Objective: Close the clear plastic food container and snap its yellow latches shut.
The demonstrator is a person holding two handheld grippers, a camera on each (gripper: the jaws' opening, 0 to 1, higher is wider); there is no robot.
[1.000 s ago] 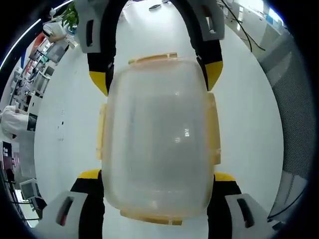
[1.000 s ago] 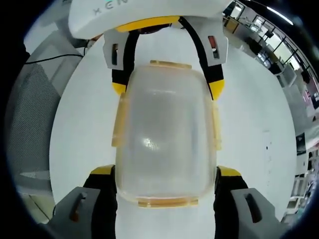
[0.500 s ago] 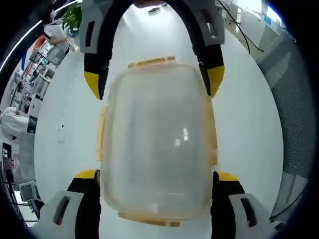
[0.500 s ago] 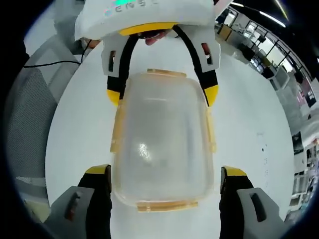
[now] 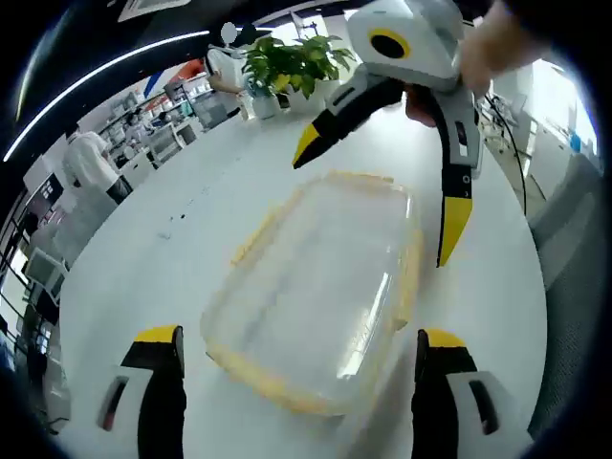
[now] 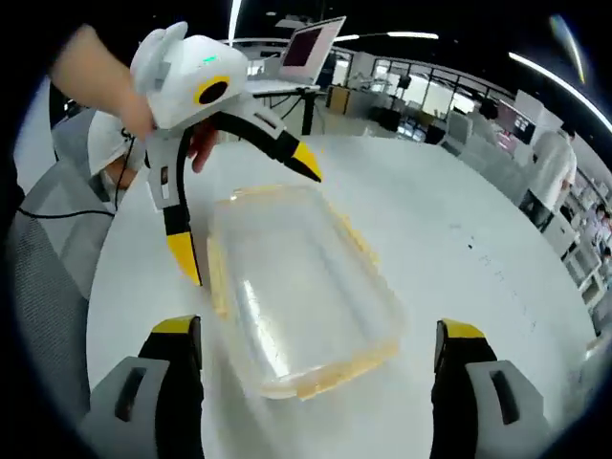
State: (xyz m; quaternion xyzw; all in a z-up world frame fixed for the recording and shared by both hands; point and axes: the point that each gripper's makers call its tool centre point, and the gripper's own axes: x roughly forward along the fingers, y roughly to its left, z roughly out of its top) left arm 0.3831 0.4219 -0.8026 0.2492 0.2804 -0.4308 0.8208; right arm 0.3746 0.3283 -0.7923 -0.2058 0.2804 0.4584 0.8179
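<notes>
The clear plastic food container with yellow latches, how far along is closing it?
Done: the clear plastic food container sits lidded on the white round table, its yellow latches apparently folded flat. In hand: nothing; the left gripper and right gripper hover open. Left: perhaps a check.

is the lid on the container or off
On: the lid covers the clear container on the white table, yellow latches along its rim. Latched? Cannot tell.
</notes>
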